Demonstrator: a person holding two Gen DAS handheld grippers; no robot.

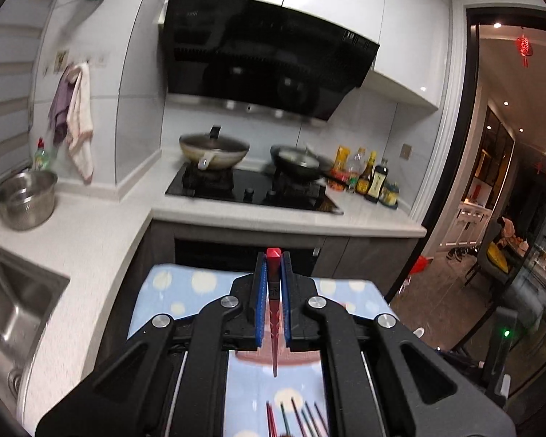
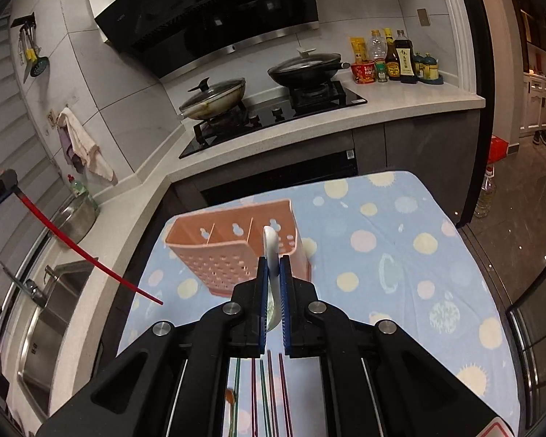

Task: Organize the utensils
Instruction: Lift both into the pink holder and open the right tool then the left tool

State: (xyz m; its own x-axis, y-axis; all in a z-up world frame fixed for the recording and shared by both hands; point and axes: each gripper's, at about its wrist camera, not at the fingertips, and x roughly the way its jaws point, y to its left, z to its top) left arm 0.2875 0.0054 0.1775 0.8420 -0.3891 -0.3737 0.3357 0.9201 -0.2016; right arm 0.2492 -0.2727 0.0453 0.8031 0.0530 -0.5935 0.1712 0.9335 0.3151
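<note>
Pink utensil caddy (image 2: 236,244) stands mid-cloth; spotted cloth (image 2: 400,255) right of it lies bare.

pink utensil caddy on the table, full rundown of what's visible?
The pink utensil caddy looks like plastic: a rectangular box, open top split by dividers into three compartments, gourd-shaped cutouts in the back wall, a perforated front. It stands on the dotted blue cloth, tilted in the fisheye view, compartments apparently empty. Nothing visibly touches it; the white spoon overlaps it in view.
</note>
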